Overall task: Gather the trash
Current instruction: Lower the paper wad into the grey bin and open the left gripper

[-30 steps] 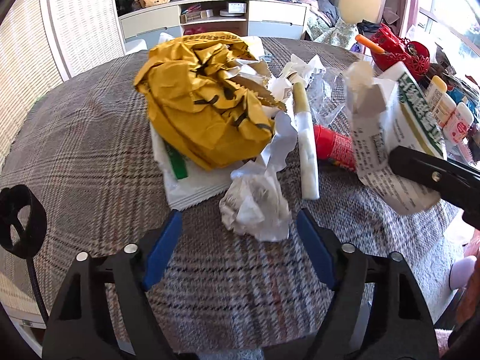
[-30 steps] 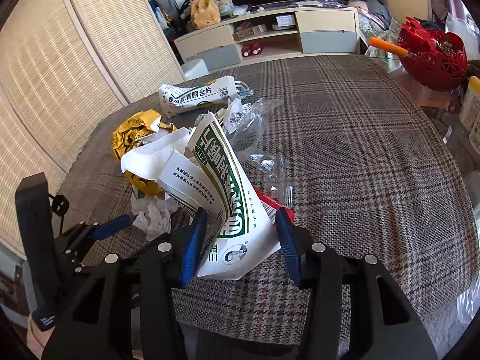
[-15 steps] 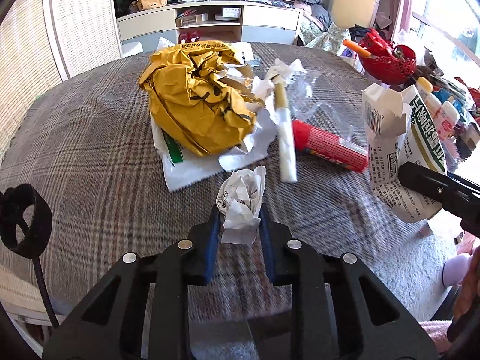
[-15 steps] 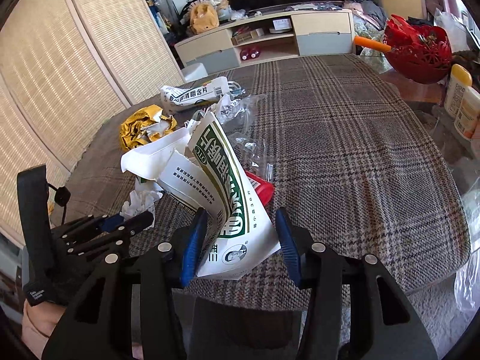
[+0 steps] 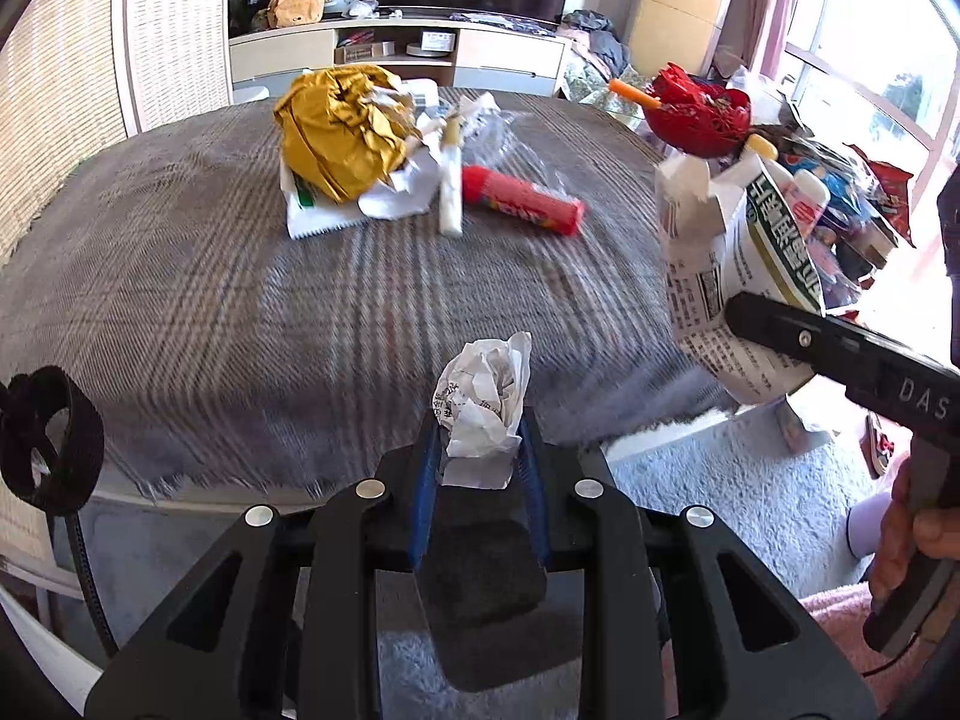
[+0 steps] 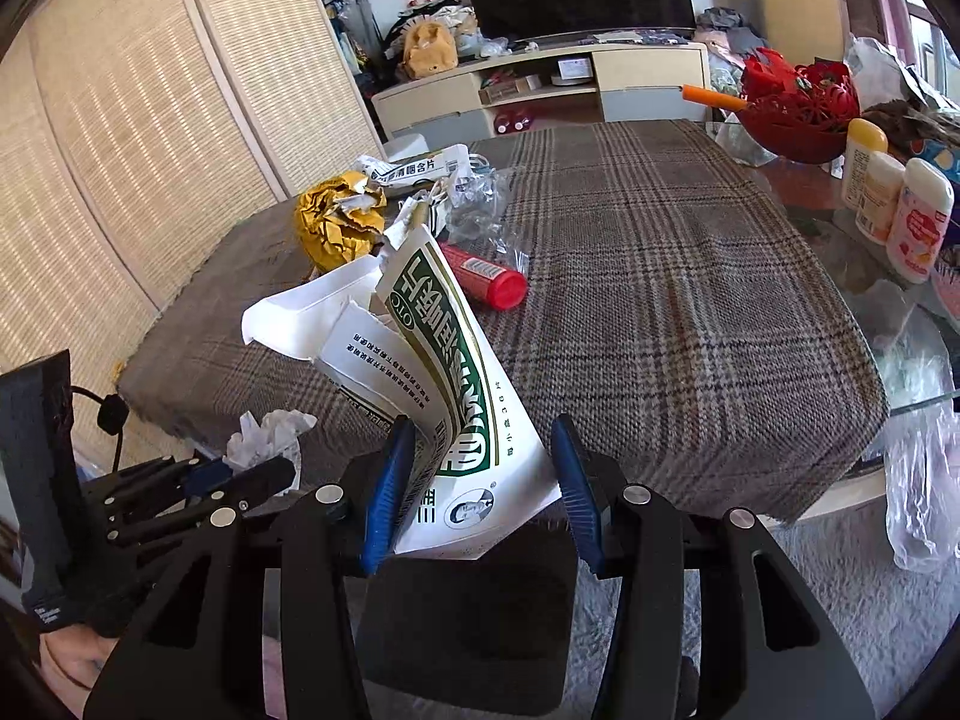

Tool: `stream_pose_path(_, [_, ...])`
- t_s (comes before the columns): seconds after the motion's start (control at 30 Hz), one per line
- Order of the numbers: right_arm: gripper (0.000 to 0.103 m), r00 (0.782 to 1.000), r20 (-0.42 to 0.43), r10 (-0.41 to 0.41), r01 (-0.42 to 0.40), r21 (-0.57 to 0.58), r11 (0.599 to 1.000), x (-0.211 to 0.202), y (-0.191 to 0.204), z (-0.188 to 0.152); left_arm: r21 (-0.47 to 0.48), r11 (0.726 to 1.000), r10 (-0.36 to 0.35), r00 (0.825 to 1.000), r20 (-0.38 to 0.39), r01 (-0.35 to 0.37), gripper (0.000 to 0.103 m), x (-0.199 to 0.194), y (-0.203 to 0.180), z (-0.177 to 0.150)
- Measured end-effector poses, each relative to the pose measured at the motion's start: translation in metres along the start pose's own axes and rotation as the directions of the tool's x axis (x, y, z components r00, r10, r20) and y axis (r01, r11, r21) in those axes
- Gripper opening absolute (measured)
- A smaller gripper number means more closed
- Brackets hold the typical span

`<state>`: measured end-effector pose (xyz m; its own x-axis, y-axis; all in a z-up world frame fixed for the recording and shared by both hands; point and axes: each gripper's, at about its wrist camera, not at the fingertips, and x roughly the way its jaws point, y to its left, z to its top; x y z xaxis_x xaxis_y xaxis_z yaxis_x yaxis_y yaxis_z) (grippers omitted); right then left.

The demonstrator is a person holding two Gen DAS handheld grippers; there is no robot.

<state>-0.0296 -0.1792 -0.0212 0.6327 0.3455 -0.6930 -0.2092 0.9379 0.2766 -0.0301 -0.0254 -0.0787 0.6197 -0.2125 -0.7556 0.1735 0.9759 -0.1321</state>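
My left gripper (image 5: 477,420) is shut on a crumpled white paper ball (image 5: 483,396), held over the near edge of the plaid-covered table (image 5: 240,312). My right gripper (image 6: 477,462) is shut on a flattened green-and-white medicine box (image 6: 456,396), which also shows at the right of the left wrist view (image 5: 750,252). The right wrist view catches the left gripper (image 6: 240,471) with the paper ball (image 6: 270,435) low on the left. Further back on the table lie a crumpled yellow paper bag (image 5: 342,132), a red tube (image 5: 522,201), a white stick (image 5: 450,192) and another printed box (image 6: 420,171).
A red basket (image 5: 702,114) and several bottles (image 6: 918,219) crowd the table's right side. Clear plastic wrap (image 6: 480,204) lies by the trash pile. A plastic bag (image 6: 924,480) hangs off the right edge over grey carpet. A low cabinet (image 6: 540,90) and woven screens stand behind.
The left gripper closed on the paper ball and drew back with it to the table's near edge. The right gripper pulled back too, still holding the box.
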Motion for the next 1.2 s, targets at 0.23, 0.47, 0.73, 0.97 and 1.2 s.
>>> stream_pose_path(0.23, [0.048,0.997,-0.08,-0.011,0.015,0.041,0.999,0.006,-0.007,-0.045,-0.036,0.999,0.012,0.998,-0.063,-0.014,0.024,0.008,-0.006,-0.051])
stream_pose_path(0.47, [0.048,0.97,-0.23,-0.077,0.092,0.055,0.994,0.048,-0.002,-0.094,-0.03,0.999,0.014,0.985,-0.17,-0.019,0.026,0.039,-0.01,-0.092])
stream_pose_path(0.73, [0.048,0.937,-0.329,-0.114,0.154,0.099,0.983,0.086,-0.018,-0.11,-0.045,0.999,0.002,0.961,-0.276,-0.015,0.026,0.073,-0.004,-0.11])
stream_pose_path(0.97, [0.05,0.933,-0.342,-0.111,0.155,0.106,0.982,0.09,-0.018,-0.113,-0.04,0.999,0.009,0.958,-0.288,-0.021,0.034,0.083,-0.004,-0.114])
stream_pose_path(1.2, [0.07,0.942,-0.314,-0.119,0.16,0.109,0.981,0.087,-0.018,-0.104,-0.043,0.998,0.025,0.965,-0.263,-0.037,0.055,0.081,-0.003,-0.11])
